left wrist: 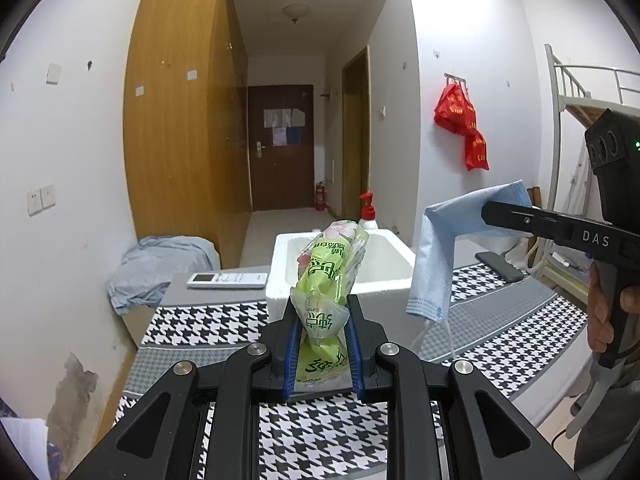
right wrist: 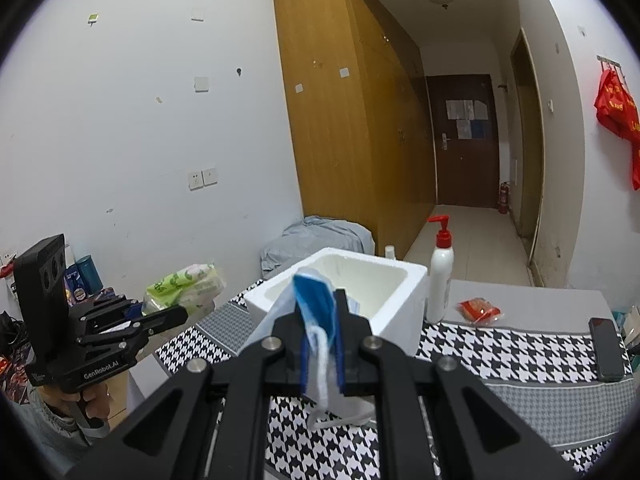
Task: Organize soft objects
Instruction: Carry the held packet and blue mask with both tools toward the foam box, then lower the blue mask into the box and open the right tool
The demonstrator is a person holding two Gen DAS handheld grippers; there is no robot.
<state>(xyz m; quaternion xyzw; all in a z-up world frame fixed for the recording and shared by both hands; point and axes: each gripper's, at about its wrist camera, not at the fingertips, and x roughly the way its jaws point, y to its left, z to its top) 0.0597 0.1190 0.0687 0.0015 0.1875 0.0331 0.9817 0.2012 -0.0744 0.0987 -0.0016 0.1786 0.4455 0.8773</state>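
Left gripper [left wrist: 320, 328]: clamped on a green tissue pack [left wrist: 328, 276], blue pads pressing both sides; raised above the table, near side of the foam box.
Green tissue pack: upright between the jaws, top end leaning toward the box opening, lower end poking out below the pads; off the cloth.
Right gripper [right wrist: 318, 334]: closed on a blue face mask [right wrist: 316, 308], held clear of the table.
Blue face mask: folded over the fingers, one half drooping down with white ear loops dangling; in the left wrist view at right [left wrist: 434, 252], beside the box's right wall.
White foam box [left wrist: 384, 276]: open-topped, on the far part of the table, nothing clearly visible inside.
Houndstooth tablecloth [left wrist: 520, 340]: black and white, spread under both grippers.
Pump bottle [right wrist: 440, 276]: white with red pump, just beside the box's right corner.
Red packet [right wrist: 479, 309]: on the grey strip, right of the bottle.
Black phone [right wrist: 606, 348]: far right on the cloth.
White remote [left wrist: 227, 280]: left of the box.
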